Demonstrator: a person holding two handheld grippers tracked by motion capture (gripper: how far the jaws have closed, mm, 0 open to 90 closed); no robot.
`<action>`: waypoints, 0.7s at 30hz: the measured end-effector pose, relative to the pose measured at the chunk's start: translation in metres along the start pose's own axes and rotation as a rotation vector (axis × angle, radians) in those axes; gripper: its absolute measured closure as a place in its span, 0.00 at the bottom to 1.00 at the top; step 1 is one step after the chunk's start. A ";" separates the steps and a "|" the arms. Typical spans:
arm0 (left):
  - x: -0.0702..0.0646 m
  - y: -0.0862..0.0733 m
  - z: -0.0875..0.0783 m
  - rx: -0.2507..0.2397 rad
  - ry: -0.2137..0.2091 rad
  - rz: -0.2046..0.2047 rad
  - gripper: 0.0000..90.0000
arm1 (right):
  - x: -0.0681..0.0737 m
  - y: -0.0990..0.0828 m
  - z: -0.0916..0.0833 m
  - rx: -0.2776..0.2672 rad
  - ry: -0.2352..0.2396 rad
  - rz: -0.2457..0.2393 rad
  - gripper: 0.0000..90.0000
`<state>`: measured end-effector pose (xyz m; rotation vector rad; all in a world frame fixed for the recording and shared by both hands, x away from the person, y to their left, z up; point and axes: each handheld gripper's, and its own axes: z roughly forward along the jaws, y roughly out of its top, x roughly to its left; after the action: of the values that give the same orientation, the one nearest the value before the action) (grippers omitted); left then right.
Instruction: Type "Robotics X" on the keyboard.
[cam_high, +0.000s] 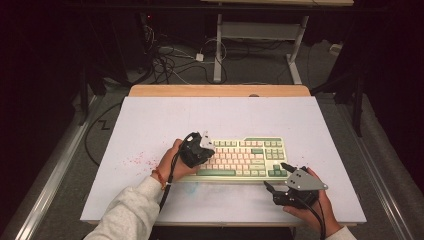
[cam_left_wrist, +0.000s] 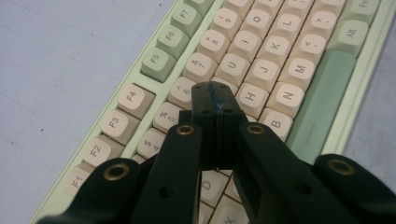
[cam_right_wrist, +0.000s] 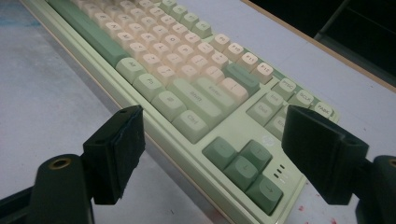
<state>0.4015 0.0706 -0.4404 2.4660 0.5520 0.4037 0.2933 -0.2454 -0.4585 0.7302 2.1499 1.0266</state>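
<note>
A pale green keyboard with cream and green keys lies on the white table, slightly right of centre near the front. My left gripper is over its left half, held in a hand with a light sleeve. In the left gripper view this gripper is shut, with nothing between its jaws and its tip down among the cream letter keys. My right gripper stands open at the keyboard's front right corner. In the right gripper view its jaws spread wide around the green arrow keys of the keyboard.
The white table top has red specks at the front left and a wooden strip along its far edge. Beyond it, cables lie on the floor beside a white desk frame.
</note>
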 end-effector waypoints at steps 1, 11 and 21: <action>0.000 0.000 0.001 0.004 0.004 0.001 0.97 | 0.000 0.000 0.000 0.002 0.002 -0.001 0.24; 0.002 0.002 0.008 0.016 0.003 -0.001 0.97 | 0.000 -0.001 0.000 0.003 0.007 -0.007 0.24; 0.001 0.002 0.010 0.020 0.000 0.001 0.97 | 0.002 -0.001 0.001 0.013 0.013 -0.017 0.24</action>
<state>0.4072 0.0651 -0.4473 2.4854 0.5568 0.4007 0.2932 -0.2438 -0.4601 0.7117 2.1721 1.0113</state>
